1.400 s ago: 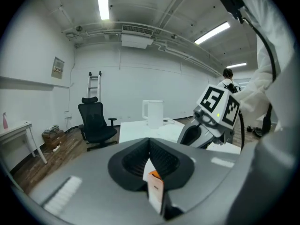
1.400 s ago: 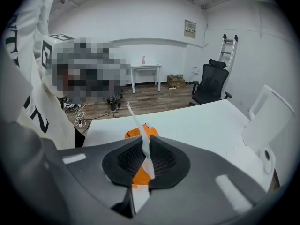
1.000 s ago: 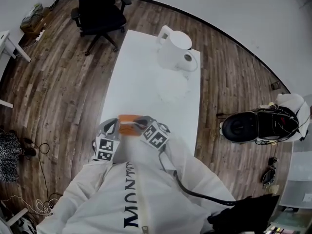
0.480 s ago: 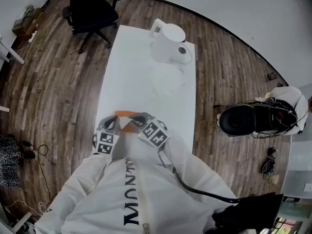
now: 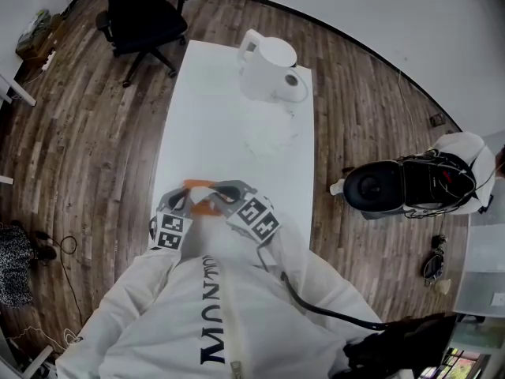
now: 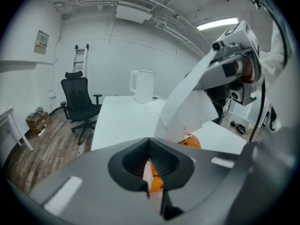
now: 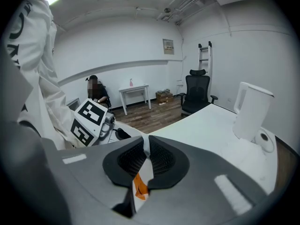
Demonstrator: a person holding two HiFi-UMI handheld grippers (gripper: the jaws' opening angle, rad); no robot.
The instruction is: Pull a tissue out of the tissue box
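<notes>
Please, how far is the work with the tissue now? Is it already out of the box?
Done: the left hand-held gripper is shut on the orange tissue box, and the right hand-held gripper is shut on a white tissue. In hand: the tissue stretches from the box up to the right hand-held gripper. Left: its lower end seems to meet the box, so it must come fully free.

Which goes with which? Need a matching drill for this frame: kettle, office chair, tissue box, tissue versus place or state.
1 kettle
2 office chair
3 tissue box
4 tissue

A clamped in the left gripper
B on the wood floor past the table
C at the table's far end
D stretched upward, pinched by the right gripper

Pairs: 1-C, 2-B, 3-A, 4-D
</notes>
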